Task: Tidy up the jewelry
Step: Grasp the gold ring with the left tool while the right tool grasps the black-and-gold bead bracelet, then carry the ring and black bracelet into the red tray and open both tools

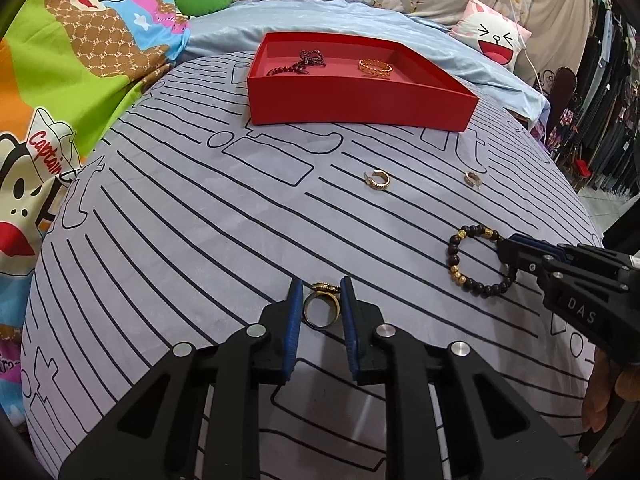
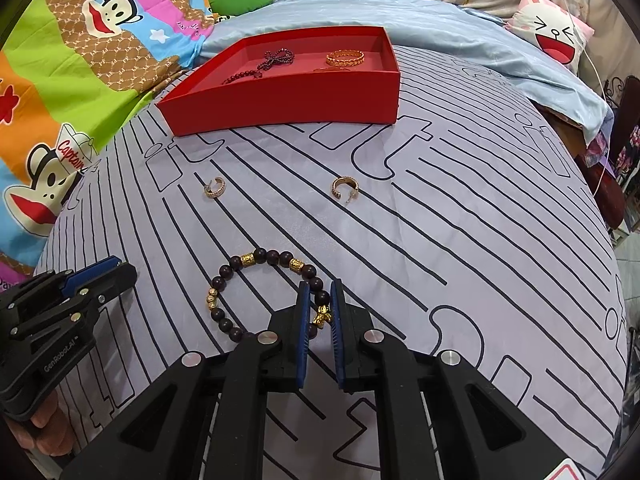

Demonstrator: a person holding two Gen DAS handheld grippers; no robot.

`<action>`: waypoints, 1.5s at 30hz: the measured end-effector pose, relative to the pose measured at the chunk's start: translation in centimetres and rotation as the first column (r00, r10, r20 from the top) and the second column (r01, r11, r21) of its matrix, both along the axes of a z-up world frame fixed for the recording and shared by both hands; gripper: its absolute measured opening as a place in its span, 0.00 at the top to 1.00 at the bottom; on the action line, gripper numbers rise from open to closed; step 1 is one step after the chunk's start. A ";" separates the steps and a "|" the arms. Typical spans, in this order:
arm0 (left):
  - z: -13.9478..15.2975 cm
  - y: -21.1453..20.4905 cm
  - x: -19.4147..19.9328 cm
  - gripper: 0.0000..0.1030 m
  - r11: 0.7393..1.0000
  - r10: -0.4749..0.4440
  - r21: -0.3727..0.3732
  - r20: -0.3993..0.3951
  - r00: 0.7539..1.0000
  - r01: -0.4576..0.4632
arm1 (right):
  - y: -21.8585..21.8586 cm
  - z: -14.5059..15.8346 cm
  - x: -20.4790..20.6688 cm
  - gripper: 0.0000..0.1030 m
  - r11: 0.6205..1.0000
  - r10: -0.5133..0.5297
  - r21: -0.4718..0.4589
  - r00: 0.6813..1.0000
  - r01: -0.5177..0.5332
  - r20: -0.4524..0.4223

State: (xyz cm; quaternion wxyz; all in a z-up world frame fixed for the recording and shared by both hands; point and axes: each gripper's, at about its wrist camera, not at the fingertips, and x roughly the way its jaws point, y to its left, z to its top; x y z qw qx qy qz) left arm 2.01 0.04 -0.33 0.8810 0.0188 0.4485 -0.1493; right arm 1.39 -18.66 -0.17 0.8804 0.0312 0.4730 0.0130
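1. We see the left gripper (image 1: 320, 300) with its blue fingers (image 1: 294, 320) standing on either side of a gold ring (image 1: 322, 308) that lies on the bed; the pads sit right at the band, and we read this as a pinch on the ring.
2. The right gripper (image 2: 319, 304) has its fingers (image 2: 303, 328) pressed close on the beaded bracelet (image 2: 256, 292), pinching it at the gold charm; the rest of the loop lies flat on the striped lilac sheet (image 2: 440, 220).
3. Beyond both grippers, two gold hoop earrings lie on the sheet, well apart: one (image 1: 378, 180) nearer the middle, the other (image 1: 472, 178) to the right in the left wrist view.
4. Farther back stands a red tray (image 1: 360, 108). In it we note a dark bead string (image 1: 300, 62) on the left and a gold bangle (image 1: 375, 67) on the right, apart from each other.
5. A cartoon-print blanket (image 1: 60, 80) lies left of the sheet.
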 end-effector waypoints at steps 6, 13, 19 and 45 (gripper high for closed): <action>0.4 0.1 -0.1 0.88 1.000 -0.003 -0.013 0.000 1.000 0.003 | -0.4 0.1 -0.3 0.91 0.999 -0.007 0.031 1.000 0.008 -0.010; 0.8 0.2 0.1 0.88 1.000 0.000 -0.027 -0.003 1.000 0.000 | -0.6 0.5 -0.4 0.92 0.999 -0.013 0.053 1.000 0.014 -0.009; 0.7 0.7 -0.1 0.88 0.999 0.001 -0.032 -0.008 1.000 -0.001 | -0.8 0.4 -0.5 0.92 0.998 -0.020 0.053 1.000 0.021 -0.014; 1.1 0.9 -0.4 0.82 0.999 0.003 -0.047 0.003 1.000 -0.003 | -0.8 1.5 -0.6 0.92 0.997 -0.017 0.073 1.000 0.017 0.007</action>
